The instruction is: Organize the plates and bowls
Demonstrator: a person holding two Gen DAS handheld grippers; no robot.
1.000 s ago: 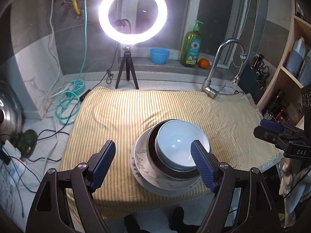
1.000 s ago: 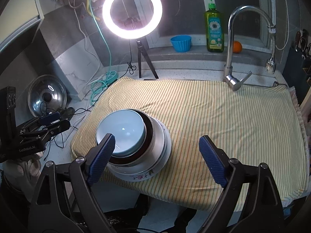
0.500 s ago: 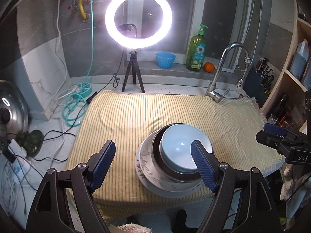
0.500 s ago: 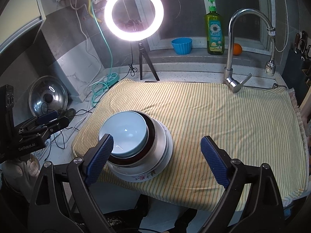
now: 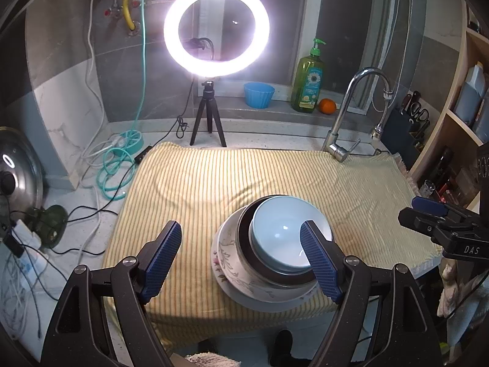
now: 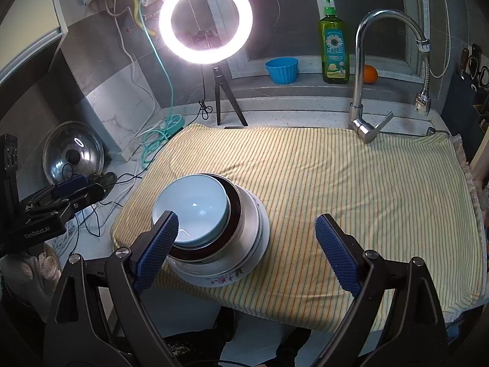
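A stack of dishes stands near the front edge of the yellow striped cloth (image 5: 214,183): a light blue bowl (image 5: 284,235) inside a dark-rimmed bowl (image 5: 244,229), on a floral plate (image 5: 226,260). The stack also shows in the right wrist view, with the blue bowl (image 6: 195,208) on top and the floral plate (image 6: 223,278) below. My left gripper (image 5: 244,257) is open and empty, held above and in front of the stack. My right gripper (image 6: 244,244) is open and empty, to the right of the stack.
A ring light on a tripod (image 5: 215,30) stands at the back. A faucet (image 5: 351,116), a green soap bottle (image 5: 308,82), a blue cup (image 5: 258,94) and an orange (image 5: 327,105) are behind the cloth. A pot lid (image 6: 73,153) and cables (image 5: 116,165) lie left. Shelves (image 5: 458,122) are at the right.
Both grippers have drawn back and up a little from the stack, staying open. The dishes have not moved.
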